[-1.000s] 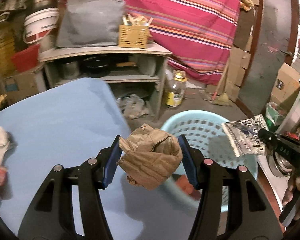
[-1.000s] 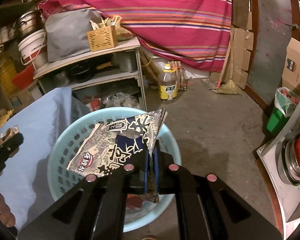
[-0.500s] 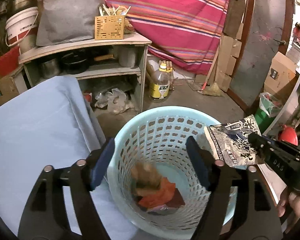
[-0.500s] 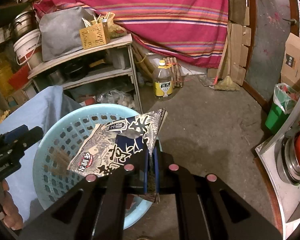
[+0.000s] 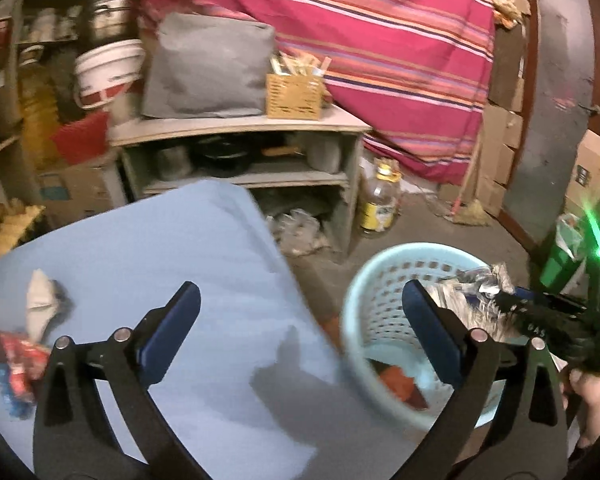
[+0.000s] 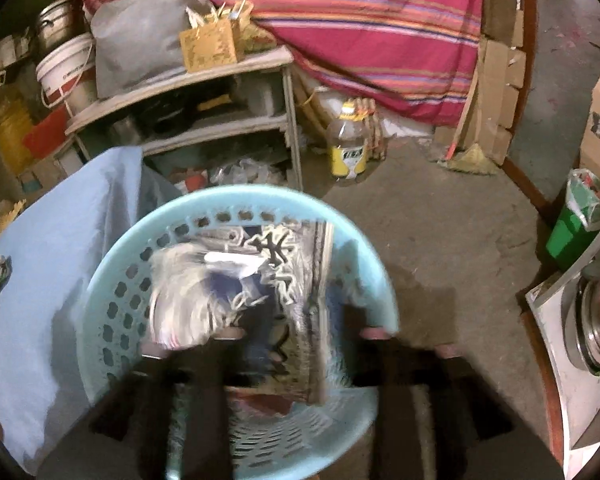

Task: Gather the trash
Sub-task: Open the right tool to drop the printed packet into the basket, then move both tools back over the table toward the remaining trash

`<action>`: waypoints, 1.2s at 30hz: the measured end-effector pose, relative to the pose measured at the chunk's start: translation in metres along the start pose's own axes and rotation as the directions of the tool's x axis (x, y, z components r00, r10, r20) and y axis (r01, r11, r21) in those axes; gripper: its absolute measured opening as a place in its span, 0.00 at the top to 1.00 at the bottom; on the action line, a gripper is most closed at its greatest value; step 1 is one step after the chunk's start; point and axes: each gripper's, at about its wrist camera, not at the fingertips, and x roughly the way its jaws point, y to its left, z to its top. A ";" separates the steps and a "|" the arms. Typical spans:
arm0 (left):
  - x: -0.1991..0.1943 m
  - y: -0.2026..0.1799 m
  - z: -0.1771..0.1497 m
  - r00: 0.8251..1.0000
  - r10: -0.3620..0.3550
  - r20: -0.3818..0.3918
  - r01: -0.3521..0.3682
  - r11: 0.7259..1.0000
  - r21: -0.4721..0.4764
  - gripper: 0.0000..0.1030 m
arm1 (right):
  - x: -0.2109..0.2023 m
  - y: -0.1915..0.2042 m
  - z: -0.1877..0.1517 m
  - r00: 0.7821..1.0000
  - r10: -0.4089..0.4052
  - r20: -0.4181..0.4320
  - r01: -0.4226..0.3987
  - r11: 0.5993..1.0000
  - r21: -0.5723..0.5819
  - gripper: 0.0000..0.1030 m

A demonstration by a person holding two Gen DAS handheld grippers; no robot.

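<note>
We see a table [image 5: 203, 264] under a light blue cloth, its near part below the left jaws. On it, left of those jaws, lie a white crumpled scrap [image 5: 39, 308] and a red wrapper [image 5: 15, 354], touching. On the concrete floor [image 6: 440, 216], a pale blue basket [image 6: 111, 280] stands beneath the right jaws, with a yellow-labelled bottle [image 6: 348, 148] well beyond.

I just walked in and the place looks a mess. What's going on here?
A person is clearing trash off a blue table into a light blue basket on the floor. The left gripper is open and empty. The right gripper has a printed snack wrapper over the basket. More scraps wait on the table.
</note>
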 end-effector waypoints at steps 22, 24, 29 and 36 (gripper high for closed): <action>-0.086 0.236 -0.054 0.958 0.285 -0.021 -0.284 0.947 -0.146 0.05 | -0.029 0.126 -0.024 0.998 0.016 0.068 -0.012 0.998 -0.060 0.13; -0.090 0.253 -0.059 0.955 0.297 -0.021 -0.296 0.942 -0.156 0.05 | -0.033 0.141 -0.029 0.996 0.034 0.080 -0.028 0.997 -0.069 0.13; -0.099 0.301 -0.076 0.946 0.324 -0.029 -0.322 0.923 -0.211 0.05 | -0.047 0.184 -0.042 0.987 0.072 0.144 -0.057 0.992 -0.109 0.13; -0.113 0.340 -0.089 0.931 0.364 -0.027 -0.360 0.903 -0.236 0.05 | -0.059 0.238 -0.054 0.971 0.139 0.194 -0.112 0.983 -0.142 0.05</action>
